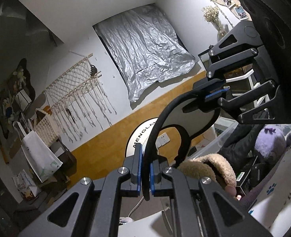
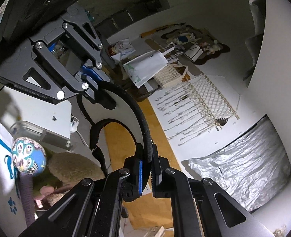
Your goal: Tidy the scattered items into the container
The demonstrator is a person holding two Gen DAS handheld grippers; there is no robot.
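The left gripper [image 1: 145, 174] has its blue-padded jaws closed narrowly on a black padded band [image 1: 161, 118], seemingly the headband of a headset or a strap. The right gripper [image 2: 147, 174] pinches the other end of the same band [image 2: 139, 114], so the item hangs stretched between the two tools, lifted in the air. Each gripper also shows in the other's camera: the right gripper [image 1: 214, 93] upper right in the left view, clamped on the band.

Below and to the right in the left view sits a clear plastic storage bin [image 1: 222, 136] that already holds a purple plush toy [image 1: 269, 144] and some dark items; it is probably the container. A tan fleece object [image 1: 208, 167] lies just beside the left fingers.

The main risk is the thin, curved band slipping from one pinch if the hands pull apart or twist. A dangling loop [image 1: 181, 138] could also snag on the bin rim during lowering.
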